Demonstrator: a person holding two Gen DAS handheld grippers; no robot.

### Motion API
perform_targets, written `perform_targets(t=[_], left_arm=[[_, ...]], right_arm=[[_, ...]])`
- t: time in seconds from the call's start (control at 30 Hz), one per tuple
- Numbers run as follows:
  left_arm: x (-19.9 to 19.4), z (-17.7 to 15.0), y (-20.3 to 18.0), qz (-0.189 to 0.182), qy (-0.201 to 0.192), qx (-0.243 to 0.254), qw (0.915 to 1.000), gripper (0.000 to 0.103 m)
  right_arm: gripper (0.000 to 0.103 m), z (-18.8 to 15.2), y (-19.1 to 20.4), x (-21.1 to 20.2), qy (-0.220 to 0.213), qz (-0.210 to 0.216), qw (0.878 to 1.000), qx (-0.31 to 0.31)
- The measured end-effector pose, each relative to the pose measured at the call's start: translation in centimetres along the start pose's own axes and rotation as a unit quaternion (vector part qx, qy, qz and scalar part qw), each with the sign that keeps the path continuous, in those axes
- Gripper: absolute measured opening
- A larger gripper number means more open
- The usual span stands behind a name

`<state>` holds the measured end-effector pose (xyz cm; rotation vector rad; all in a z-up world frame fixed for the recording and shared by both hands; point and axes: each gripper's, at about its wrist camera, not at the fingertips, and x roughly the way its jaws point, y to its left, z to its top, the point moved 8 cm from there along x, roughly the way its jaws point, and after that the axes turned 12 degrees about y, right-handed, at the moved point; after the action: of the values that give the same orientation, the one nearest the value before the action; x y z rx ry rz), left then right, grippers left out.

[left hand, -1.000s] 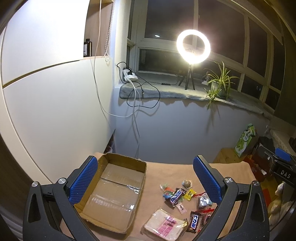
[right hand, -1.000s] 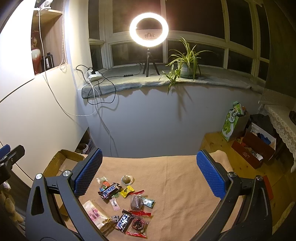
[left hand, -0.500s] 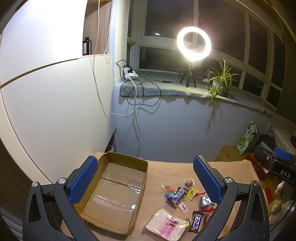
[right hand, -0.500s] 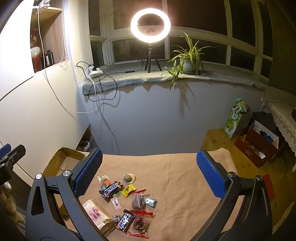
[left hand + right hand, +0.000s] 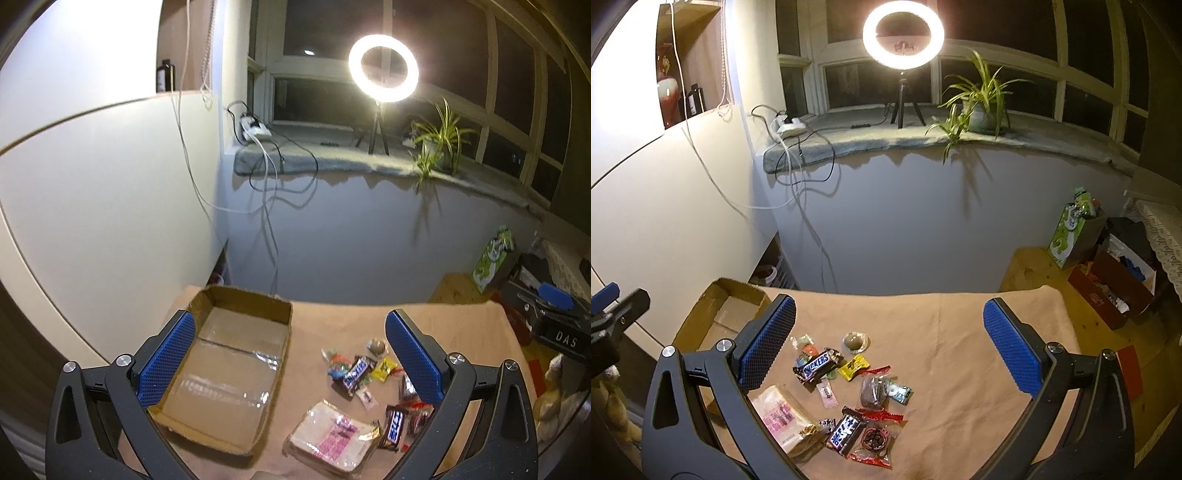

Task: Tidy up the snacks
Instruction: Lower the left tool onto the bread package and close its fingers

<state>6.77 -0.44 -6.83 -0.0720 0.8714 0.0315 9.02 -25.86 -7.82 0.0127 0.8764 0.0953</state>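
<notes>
Tan cloth (image 5: 960, 350) carries the snacks (image 5: 846, 384) below both spread tongs (image 5: 291, 358) (image 5: 888, 345), untouched.

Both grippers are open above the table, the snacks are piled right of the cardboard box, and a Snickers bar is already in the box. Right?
Not quite. The cardboard box holds nothing, as the left wrist view shows. The Snickers bar lies on the cloth among the other snacks. Left gripper and right gripper are open.
</notes>
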Motion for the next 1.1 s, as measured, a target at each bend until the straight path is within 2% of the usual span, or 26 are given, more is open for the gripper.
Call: perform_targets(t=[0.2,0.3,0.4,0.57,0.63,0.87,1.1], left_arm=[[3.2,-3.3,-1.3,-0.023,0.085,0.011,0.9961,0.101],[4.6,-5.1,-1.8,-0.031,0.125,0.014,0.9916,0.098],[5.4,-6.5,-2.1,-0.034,0.147,0.019,0.9883,0.096],[6.8,-8.6,-2.5,-0.044,0.187,0.027,0.981,0.094],[7.5,-9.6,-2.7,-0.048,0.207,0.03,0.9766,0.09],[8.9,-12.6,-3.7,-0.071,0.257,0.029,0.9634,0.078],[10.3,-15.6,-4.3,-0.104,0.307,0.009,0.9461,0.071]], right_arm=[[0.103,-0.9,1.3,2.4,0.046,0.043,0.998,-0.025],[0.103,-2.2,2.4,4.3,0.09,0.075,0.992,-0.047],[0.103,-3.6,3.2,5.8,0.125,0.091,0.986,-0.066],[0.102,-6.1,4.4,8.8,0.19,0.127,0.969,-0.089],[0.099,-7.1,4.7,10.1,0.214,0.139,0.963,-0.091],[0.085,-9.6,6.2,13.1,0.272,0.174,0.939,-0.115],[0.079,-11.4,7.2,15.0,0.319,0.199,0.917,-0.132]])
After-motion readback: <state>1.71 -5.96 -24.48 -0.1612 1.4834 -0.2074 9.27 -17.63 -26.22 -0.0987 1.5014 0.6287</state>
